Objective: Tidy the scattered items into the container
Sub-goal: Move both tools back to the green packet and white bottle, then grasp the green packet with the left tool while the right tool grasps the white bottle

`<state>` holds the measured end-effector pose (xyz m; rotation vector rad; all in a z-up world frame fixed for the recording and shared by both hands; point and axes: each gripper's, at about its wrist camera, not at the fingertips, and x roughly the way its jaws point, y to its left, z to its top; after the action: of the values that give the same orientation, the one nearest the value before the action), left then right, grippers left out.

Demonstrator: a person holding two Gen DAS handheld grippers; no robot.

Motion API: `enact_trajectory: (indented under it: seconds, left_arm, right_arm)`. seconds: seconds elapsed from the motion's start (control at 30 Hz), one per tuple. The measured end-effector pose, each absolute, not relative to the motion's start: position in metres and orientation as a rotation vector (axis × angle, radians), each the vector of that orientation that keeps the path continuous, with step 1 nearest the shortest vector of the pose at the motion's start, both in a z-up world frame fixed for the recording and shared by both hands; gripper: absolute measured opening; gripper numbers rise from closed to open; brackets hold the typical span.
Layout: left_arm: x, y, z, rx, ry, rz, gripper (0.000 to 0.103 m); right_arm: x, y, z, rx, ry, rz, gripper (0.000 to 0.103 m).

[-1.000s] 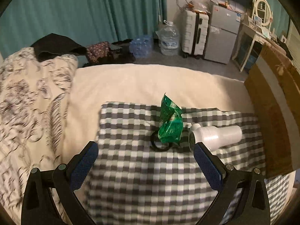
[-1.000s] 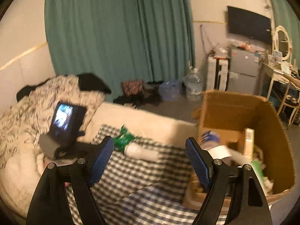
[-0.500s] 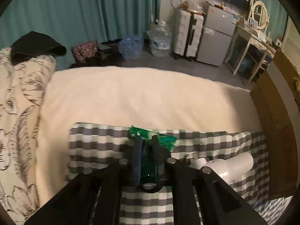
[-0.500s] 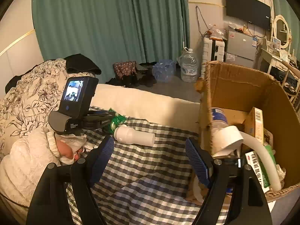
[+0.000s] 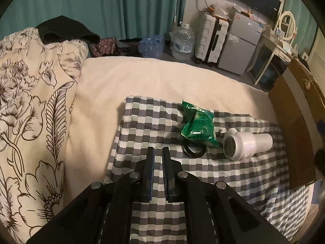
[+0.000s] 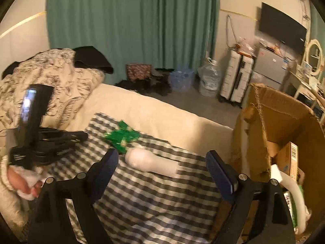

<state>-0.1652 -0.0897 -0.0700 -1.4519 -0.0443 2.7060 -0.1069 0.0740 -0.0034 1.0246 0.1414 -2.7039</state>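
Hovering over a checked cloth [image 5: 154, 122] on the bed, the left gripper [image 5: 158, 152] shows jaws nearly together, empty, just opening slightly; the right gripper [image 6: 162, 158] has been spreading wide above the white bottle [image 6: 150, 162], beside the green packet [image 5: 198, 126], box [image 6: 284, 122] alongside.

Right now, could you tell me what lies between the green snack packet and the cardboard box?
A white bottle lies on its side between the green snack packet and the cardboard box; the left wrist view shows it.
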Motion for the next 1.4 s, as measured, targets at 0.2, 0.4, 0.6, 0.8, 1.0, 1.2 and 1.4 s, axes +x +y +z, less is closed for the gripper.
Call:
enact_trajectory:
  seconds: [0.2, 0.4, 0.6, 0.8, 1.0, 1.2, 1.4]
  left_arm:
    - [-0.155, -0.092, -0.082, -1.503, -0.068, 2.711, 0.049]
    - [-0.146, -0.095, -0.09, -1.554, -0.063, 2.711, 0.07]
    - [-0.153, -0.097, -0.087, -1.546, -0.052, 2.717, 0.07]
    - [-0.169, -0.074, -0.081, -1.478, -0.048, 2.691, 0.072]
    - [-0.201, -0.027, -0.088, -1.38, 0.053, 2.66, 0.089]
    - [-0.23, -0.026, -0.116, -1.479, 0.037, 2.605, 0.039]
    - [-0.201, -0.047, -0.072, -1.391, 0.016, 2.665, 0.038]
  right_arm:
    - [-0.125, 0.047, -0.024, 1.028, 0.229, -2.611, 0.088]
    - [-0.174, 0.033, -0.075, 1.171, 0.299, -2.483, 0.088]
    - [-0.193, 0.033, -0.107, 1.329, 0.346, -2.396, 0.057]
    - [-0.162, 0.049, -0.096, 1.332, 0.361, -2.495, 0.056]
    - [-0.142, 0.069, -0.076, 1.33, 0.274, -2.584, 0.056]
    - [-0.132, 0.074, -0.069, 1.338, 0.231, -2.586, 0.056]
    - [-0.123, 0.078, -0.056, 1.294, 0.21, -2.598, 0.056]
